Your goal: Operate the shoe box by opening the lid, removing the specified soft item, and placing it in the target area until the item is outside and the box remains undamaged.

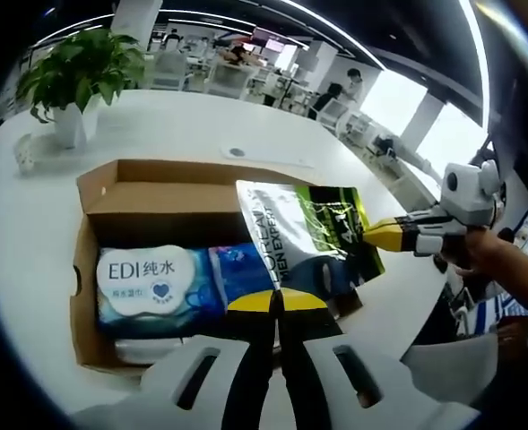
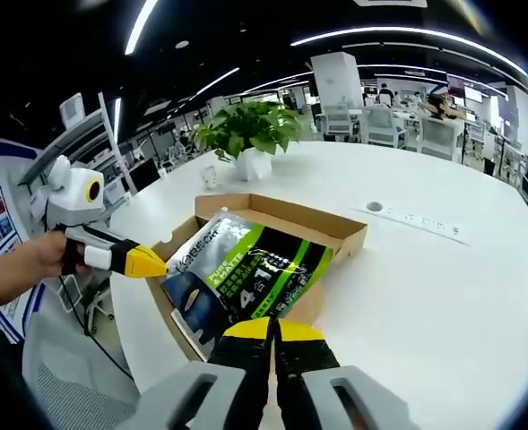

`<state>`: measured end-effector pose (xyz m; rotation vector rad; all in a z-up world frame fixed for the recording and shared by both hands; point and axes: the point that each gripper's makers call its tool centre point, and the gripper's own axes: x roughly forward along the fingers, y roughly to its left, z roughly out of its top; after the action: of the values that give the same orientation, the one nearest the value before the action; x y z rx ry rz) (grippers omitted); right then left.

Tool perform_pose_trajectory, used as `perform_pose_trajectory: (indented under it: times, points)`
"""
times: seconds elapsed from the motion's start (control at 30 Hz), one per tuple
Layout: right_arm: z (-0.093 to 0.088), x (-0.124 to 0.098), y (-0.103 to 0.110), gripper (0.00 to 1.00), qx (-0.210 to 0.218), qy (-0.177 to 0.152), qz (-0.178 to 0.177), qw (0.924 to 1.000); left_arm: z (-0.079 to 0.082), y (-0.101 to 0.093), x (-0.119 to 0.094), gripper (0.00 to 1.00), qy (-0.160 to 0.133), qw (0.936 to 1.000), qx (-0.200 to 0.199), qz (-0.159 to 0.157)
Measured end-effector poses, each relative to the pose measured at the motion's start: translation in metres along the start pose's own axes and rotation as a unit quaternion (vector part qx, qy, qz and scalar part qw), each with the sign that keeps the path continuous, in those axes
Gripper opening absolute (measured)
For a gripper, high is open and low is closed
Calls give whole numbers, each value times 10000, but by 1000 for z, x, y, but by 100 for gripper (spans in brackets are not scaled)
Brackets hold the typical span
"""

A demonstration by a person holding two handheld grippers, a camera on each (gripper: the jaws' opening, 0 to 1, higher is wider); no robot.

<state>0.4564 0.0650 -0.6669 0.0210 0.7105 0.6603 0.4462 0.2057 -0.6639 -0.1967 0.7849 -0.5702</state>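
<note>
Pinching the soft pouch (image 2: 246, 278) at its near edge, our right gripper (image 2: 274, 330) held it tilted over the open shoe box (image 1: 98, 193). Our left gripper (image 1: 277, 300), jaws pressed together, touched its corner. At two o'clock, white table (image 2: 425, 296) lay open.

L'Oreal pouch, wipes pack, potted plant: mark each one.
L'Oreal pouch (image 1: 304, 235): left gripper view, on its printed front.
Wipes pack (image 1: 147, 278): left gripper view, on its white label.
Potted plant (image 2: 250, 130): right gripper view, on its leaves.
</note>
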Motion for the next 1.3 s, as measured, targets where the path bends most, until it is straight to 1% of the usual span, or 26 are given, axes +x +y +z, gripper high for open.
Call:
perform_pose_trajectory:
  times: [0.43, 0.6, 0.83, 1.3]
  points:
    - [-5, -19, -26, 0, 134, 30, -173, 9998, 4, -28, 18, 0, 80, 9998, 44, -190]
    - [-9, -27, -40, 0, 157, 78, -262, 9995, 4, -42, 26, 0, 136, 9995, 97, -265]
    - [-15, -36, -52, 0, 155, 118, -379, 9991, 4, -55, 34, 0, 165, 9992, 93, -344]
    - [-27, -49, -77, 0, 271, 168, -586, 9978, -3, -81, 54, 0, 309, 9986, 87, -420]
